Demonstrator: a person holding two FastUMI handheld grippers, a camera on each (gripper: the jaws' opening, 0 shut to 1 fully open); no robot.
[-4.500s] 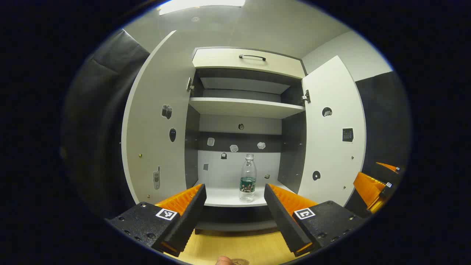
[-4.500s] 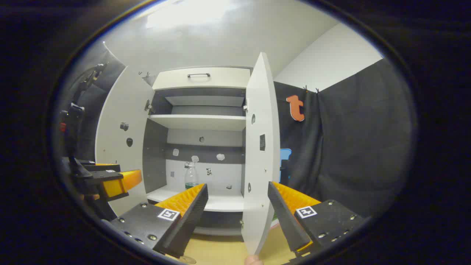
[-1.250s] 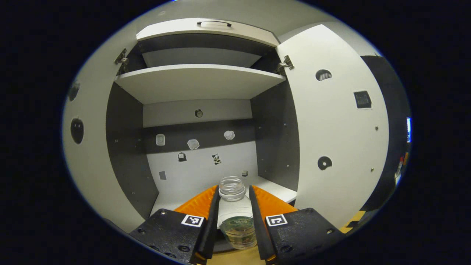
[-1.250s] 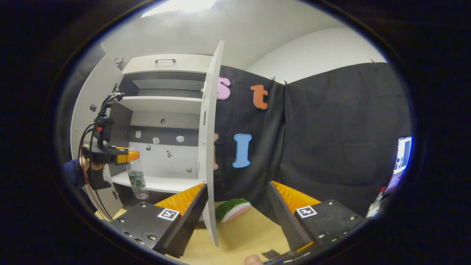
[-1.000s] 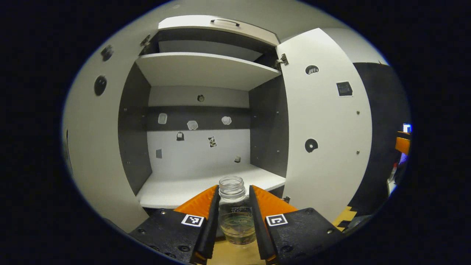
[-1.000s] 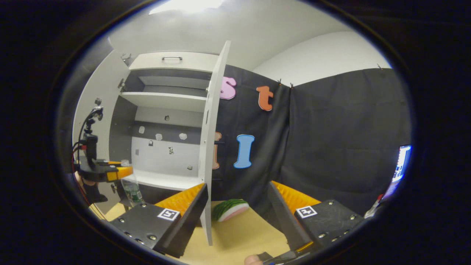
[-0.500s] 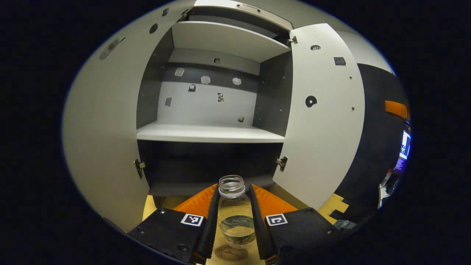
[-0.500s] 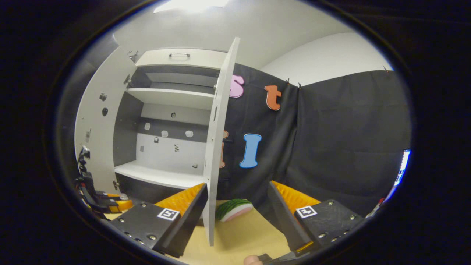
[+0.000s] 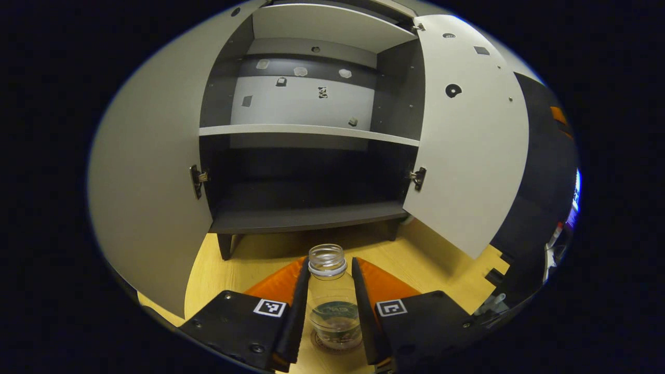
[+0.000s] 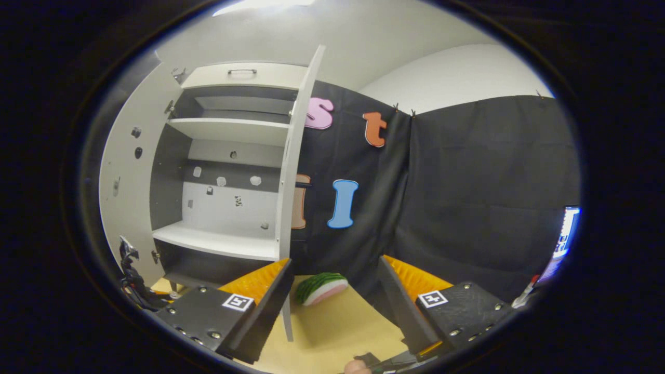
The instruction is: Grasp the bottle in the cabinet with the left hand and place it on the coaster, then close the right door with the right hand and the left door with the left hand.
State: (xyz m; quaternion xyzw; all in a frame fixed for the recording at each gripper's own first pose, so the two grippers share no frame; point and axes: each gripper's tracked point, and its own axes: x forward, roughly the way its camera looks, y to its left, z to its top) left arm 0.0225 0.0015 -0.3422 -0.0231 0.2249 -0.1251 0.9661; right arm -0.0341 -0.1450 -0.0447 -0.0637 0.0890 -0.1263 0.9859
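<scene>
The bottle [image 9: 332, 301] is a clear, thin-walled plastic one, uncapped, with only a little liquid at the bottom, so it should be light, smooth and easy to crush or tip. The left gripper [image 9: 328, 306] has its jaws closed on the shoulder just under the neck, a stiffer hold than mid-body. It hangs upright over the coaster [image 9: 324, 345] on the counter [image 9: 244, 257]; whether it touches is hard to tell. The cabinet [image 9: 306, 130] shelves look empty, both doors open. The right gripper [image 10: 332, 301] holds its jaws apart, gripping nothing.
</scene>
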